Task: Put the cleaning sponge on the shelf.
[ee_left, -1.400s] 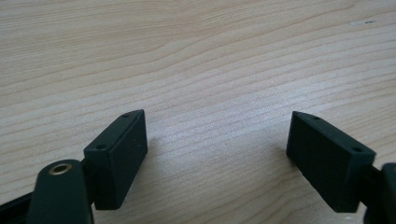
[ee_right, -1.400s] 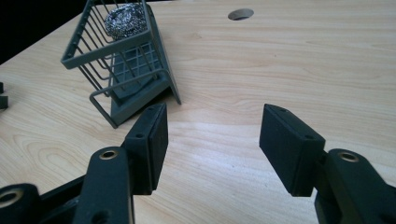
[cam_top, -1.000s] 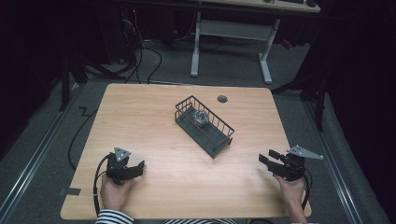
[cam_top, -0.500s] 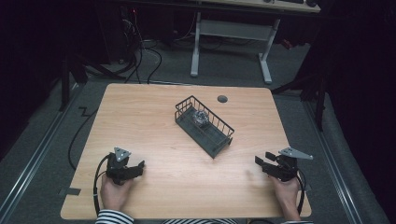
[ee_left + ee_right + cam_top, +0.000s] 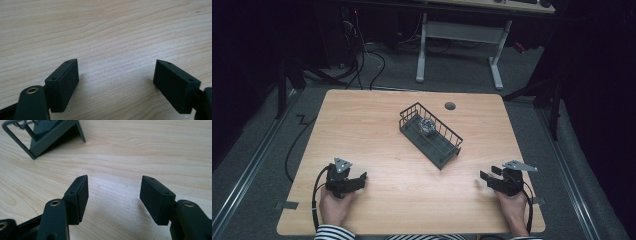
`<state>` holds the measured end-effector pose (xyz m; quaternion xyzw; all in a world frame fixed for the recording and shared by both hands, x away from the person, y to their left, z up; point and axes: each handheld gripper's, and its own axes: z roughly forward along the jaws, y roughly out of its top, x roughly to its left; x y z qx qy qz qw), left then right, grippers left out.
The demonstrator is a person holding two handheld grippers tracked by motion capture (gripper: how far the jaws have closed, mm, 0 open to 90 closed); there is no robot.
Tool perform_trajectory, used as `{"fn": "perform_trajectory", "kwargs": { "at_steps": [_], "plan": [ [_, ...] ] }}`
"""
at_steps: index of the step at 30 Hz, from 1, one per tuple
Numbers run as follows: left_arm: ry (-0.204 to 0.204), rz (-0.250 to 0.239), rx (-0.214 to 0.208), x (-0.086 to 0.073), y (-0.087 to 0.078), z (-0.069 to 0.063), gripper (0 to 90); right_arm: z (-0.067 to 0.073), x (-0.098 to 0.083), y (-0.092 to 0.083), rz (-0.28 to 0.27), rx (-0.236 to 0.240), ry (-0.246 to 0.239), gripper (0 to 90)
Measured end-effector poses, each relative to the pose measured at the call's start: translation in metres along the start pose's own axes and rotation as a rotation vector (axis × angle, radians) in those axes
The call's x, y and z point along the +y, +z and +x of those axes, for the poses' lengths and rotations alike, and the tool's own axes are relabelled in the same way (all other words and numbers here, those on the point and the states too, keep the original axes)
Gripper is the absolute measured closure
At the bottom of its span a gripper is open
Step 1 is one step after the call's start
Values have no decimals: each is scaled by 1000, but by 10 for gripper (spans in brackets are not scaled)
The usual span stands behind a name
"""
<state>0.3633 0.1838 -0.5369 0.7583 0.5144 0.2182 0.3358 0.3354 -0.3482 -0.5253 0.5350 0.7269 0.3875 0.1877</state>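
Note:
A dark wire basket [image 5: 430, 134] lies at an angle in the middle of the wooden table [image 5: 377, 125]. A small shiny grey object [image 5: 427, 125] rests in the basket's far end. My left gripper [image 5: 360, 178] rests near the front left of the table, held by a hand, its jaws wide apart over bare wood [image 5: 115, 67]. My right gripper [image 5: 486, 176] sits near the front right, open and empty [image 5: 113, 187], pointing left toward the basket, whose near corner [image 5: 47, 135] shows at the top left of the right gripper view.
A round cable hole [image 5: 450, 106] sits near the table's far edge. Behind the table stand a white desk frame [image 5: 462, 35] and loose cables [image 5: 362, 60] on the grey floor. A black cable [image 5: 294, 145] trails off the table's left side.
My right gripper has drifted left and slightly nearer the front edge. The left gripper and the basket have stayed put.

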Motion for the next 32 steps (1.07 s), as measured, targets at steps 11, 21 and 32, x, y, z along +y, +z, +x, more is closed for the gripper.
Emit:
{"fn": "perform_trajectory", "kwargs": {
  "at_steps": [11,21,32],
  "plan": [
    [0,0,-1,0,0,0,209,7,-3,4,33,-28,-46,388],
    [1,0,-1,0,0,0,209,15,-3,8,62,-90,-102,385],
    [4,0,-1,0,0,0,210,18,-3,9,66,-102,-126,382]
  ]
}}
